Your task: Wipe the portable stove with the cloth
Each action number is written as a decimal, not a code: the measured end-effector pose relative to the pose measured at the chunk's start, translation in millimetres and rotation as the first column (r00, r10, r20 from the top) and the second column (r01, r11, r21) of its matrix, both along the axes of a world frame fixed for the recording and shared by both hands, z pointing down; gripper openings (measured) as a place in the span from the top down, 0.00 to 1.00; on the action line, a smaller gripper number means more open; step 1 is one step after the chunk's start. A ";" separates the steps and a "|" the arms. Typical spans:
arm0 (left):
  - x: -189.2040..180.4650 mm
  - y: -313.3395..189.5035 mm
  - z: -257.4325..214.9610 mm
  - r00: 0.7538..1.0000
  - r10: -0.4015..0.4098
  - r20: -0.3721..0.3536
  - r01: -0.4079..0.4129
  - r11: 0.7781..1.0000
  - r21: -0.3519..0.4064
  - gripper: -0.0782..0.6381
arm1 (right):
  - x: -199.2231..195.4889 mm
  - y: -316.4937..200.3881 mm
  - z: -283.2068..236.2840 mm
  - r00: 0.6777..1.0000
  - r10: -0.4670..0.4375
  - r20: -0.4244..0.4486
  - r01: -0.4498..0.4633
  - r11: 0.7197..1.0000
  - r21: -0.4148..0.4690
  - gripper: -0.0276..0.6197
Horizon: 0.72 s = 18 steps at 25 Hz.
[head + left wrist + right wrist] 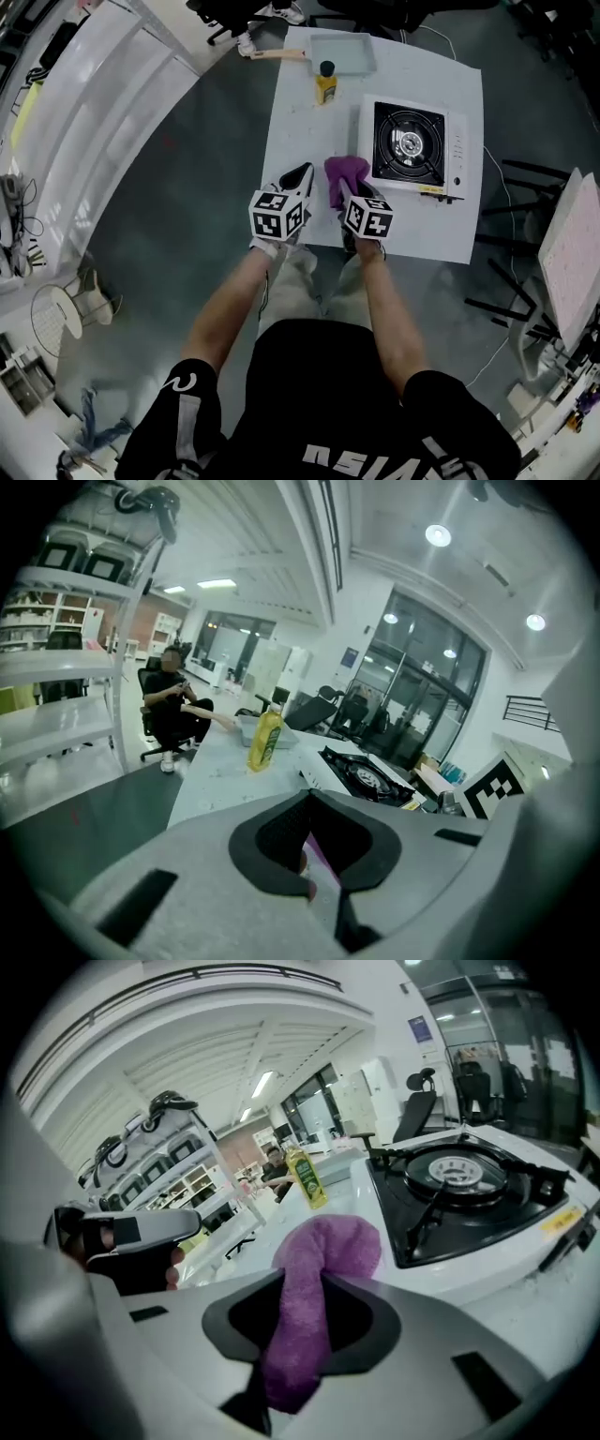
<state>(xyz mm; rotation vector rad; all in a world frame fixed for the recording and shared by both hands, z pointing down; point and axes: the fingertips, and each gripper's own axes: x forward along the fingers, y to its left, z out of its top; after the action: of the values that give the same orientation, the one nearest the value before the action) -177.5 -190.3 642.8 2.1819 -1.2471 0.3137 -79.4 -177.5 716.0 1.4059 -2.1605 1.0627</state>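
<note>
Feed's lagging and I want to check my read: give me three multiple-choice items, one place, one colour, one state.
1. The yellow bottle stands: A) on the table next to the tray B) inside the tray C) on the floor
2. The cloth is: A) green B) purple C) white
3. The right gripper is: A) open and empty B) shut on the bottle C) shut on the cloth
Answers: 1 A, it stands by the tray's edge; 2 B, plainly purple; 3 C, cloth pinched between its jaws.

Table (291,141) bearing stove (409,145) at right, cloth (343,174) just left, bottle (325,84) behind
</note>
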 end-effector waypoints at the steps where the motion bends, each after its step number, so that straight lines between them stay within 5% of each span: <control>1: -2.6 -4.0 0.9 1.000 0.014 -0.004 -0.014 1.000 -0.001 0.88 | 0.4 -3.4 0.5 1.000 0.027 -0.004 -0.027 1.000 -0.001 0.80; 18: 3.4 -100.4 2.0 0.981 0.184 -0.057 -0.184 0.983 0.007 0.88 | 15.2 -102.9 -6.6 0.953 0.301 -0.040 -0.302 0.953 -0.032 0.80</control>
<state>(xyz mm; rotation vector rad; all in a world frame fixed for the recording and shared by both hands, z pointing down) -174.1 -290.7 644.8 2.2964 -1.0164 0.3221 -64.3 -280.4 709.4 1.7633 -1.9299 1.1660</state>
